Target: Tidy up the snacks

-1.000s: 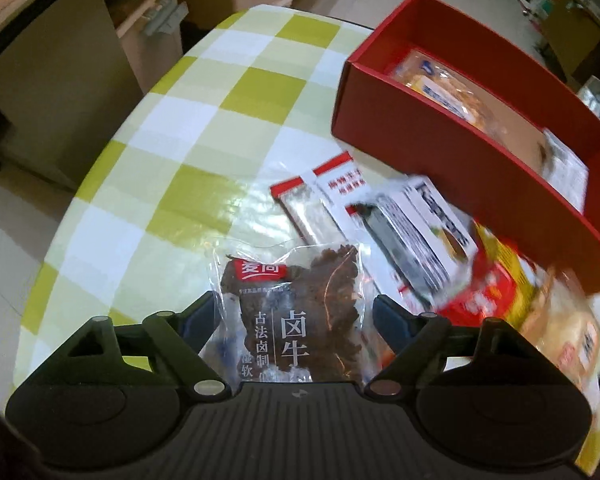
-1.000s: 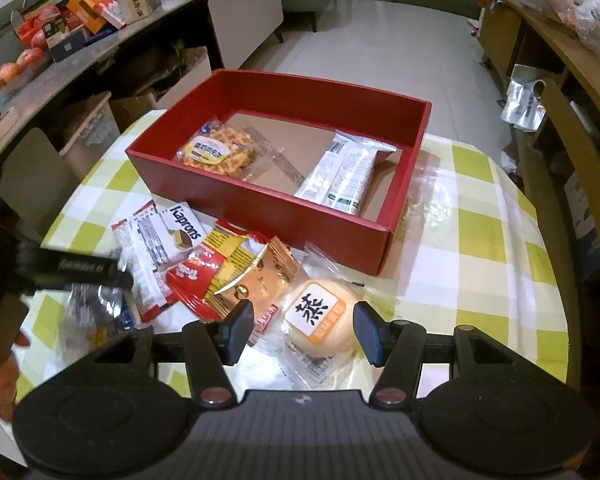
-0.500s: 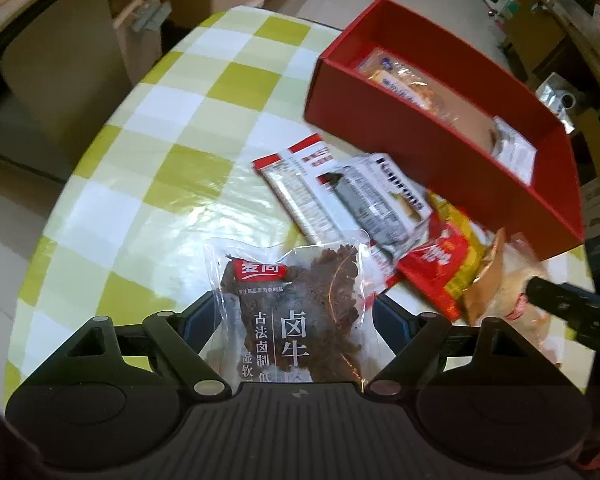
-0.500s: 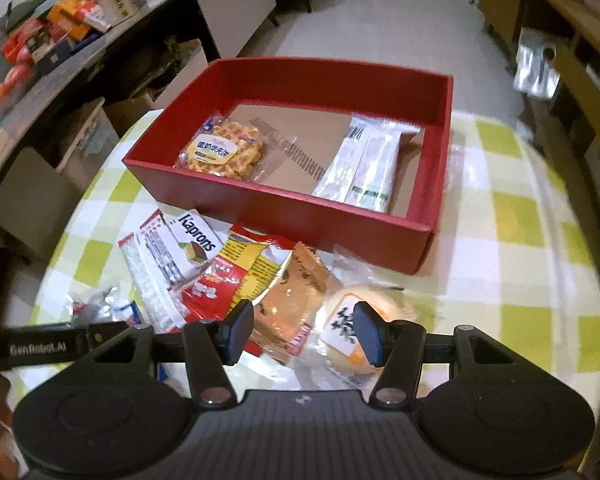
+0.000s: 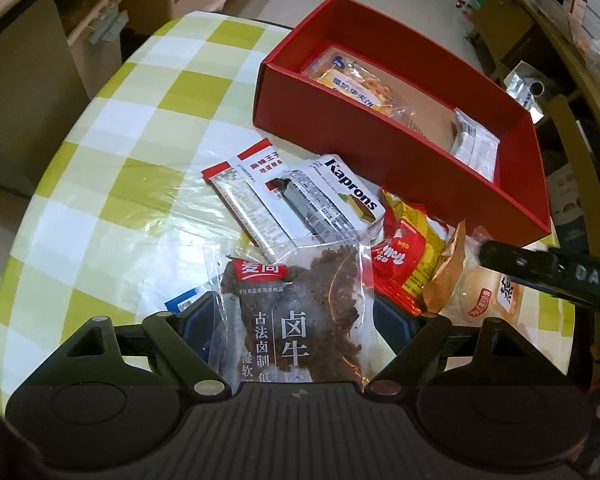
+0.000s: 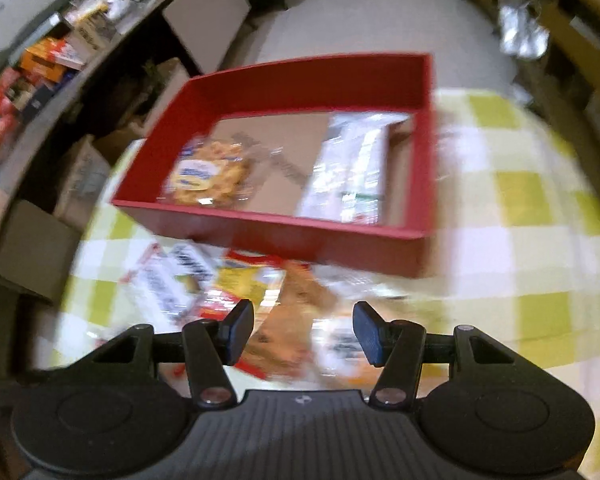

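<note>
My left gripper (image 5: 296, 320) is shut on a clear packet of brown braised beef (image 5: 300, 312) and holds it above the checked table. A red box (image 5: 404, 160) stands beyond; it holds a waffle packet (image 5: 360, 84) and white packets (image 5: 474, 146). A pile of snacks lies before the box: a Kaprons wafer pack (image 5: 332, 200), a red and yellow bag (image 5: 408, 256), a round bun (image 5: 488, 296). My right gripper (image 6: 303, 330) is open and empty above the pile; its view is blurred. The red box (image 6: 284, 232) shows there too.
The round table has a green and white checked cloth (image 5: 120, 160). A chair back (image 5: 28, 80) stands at the left. Cardboard boxes and cluttered shelves (image 6: 52, 52) surround the table. The right gripper's finger (image 5: 548, 276) reaches in at the right of the left wrist view.
My left gripper has lifted the beef packet higher and back. My right gripper has risen from the bun and swung towards the box, still open.
</note>
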`<state>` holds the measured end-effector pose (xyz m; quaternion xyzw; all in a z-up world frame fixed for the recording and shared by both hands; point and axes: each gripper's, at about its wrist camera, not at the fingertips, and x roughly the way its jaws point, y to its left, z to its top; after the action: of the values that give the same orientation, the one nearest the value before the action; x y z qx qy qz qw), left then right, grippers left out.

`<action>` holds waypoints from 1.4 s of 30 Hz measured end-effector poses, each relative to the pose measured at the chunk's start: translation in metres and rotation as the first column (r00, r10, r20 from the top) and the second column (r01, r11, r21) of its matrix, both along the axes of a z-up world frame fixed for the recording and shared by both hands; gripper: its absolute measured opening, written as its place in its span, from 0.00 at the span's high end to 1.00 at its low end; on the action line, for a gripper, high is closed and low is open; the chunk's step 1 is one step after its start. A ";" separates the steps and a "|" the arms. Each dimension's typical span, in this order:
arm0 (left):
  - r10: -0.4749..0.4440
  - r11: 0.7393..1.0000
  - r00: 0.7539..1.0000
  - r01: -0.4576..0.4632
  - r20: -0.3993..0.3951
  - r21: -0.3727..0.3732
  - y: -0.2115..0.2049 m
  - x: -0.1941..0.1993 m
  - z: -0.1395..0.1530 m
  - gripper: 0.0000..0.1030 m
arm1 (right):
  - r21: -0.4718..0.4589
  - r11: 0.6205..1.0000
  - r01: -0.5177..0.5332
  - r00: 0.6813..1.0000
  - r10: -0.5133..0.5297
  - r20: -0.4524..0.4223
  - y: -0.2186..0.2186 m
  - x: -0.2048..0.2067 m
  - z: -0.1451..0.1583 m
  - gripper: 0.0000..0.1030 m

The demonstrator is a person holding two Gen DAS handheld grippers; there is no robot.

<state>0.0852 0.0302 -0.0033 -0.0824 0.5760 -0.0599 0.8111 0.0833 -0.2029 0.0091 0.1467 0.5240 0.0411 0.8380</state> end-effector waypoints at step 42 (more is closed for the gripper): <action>-0.109 0.991 0.993 0.106 0.036 0.081 -0.038 -0.001 0.002 0.15 | -0.213 0.972 -0.100 0.995 0.092 -0.048 0.002 -0.022 -0.015 0.37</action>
<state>0.0846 -0.0073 -0.0014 -0.0182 0.5650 -0.0823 0.8208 0.0615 -0.2010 -0.0055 0.0306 0.5475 0.0219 0.8360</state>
